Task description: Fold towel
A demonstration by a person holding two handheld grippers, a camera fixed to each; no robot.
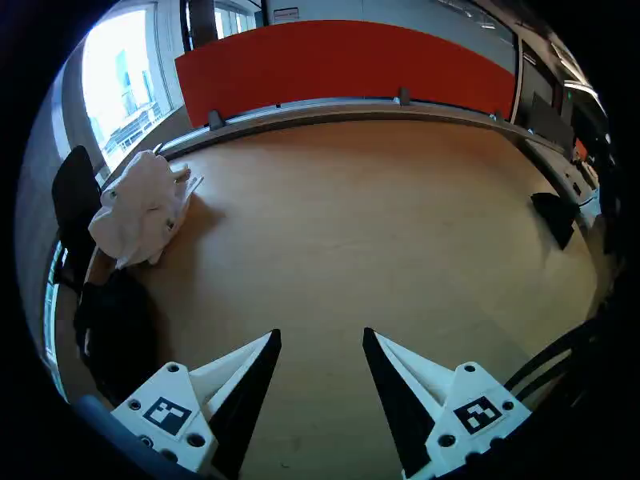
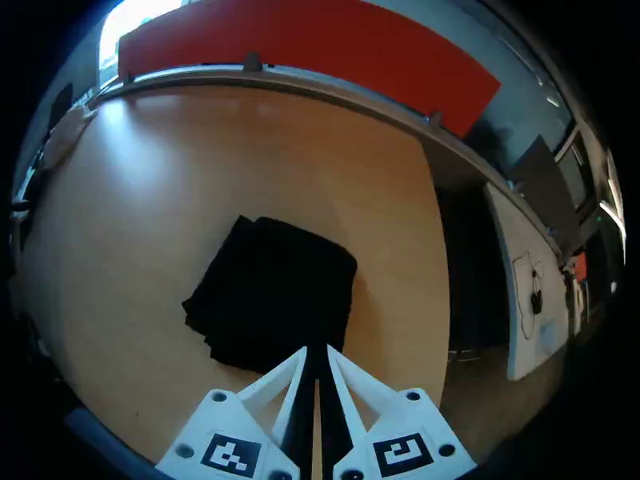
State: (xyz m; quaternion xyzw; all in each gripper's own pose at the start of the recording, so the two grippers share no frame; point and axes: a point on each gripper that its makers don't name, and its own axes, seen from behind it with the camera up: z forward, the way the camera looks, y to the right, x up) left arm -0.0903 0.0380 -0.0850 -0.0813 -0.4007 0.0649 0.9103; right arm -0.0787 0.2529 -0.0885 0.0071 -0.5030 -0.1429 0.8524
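Observation:
A black towel lies folded and flat on the wooden table in the right gripper view. My right gripper is shut, its fingertips resting at the towel's near edge; whether any fabric is caught between them is hidden. In the left gripper view my left gripper stands open over bare table with nothing between its fingers. Far to the right there, the black towel shows as a small dark shape.
A crumpled white cloth pile sits at the table's far left corner. A black chair stands beyond that corner. A red divider panel runs along the table's back edge. The table's right edge drops to dark floor.

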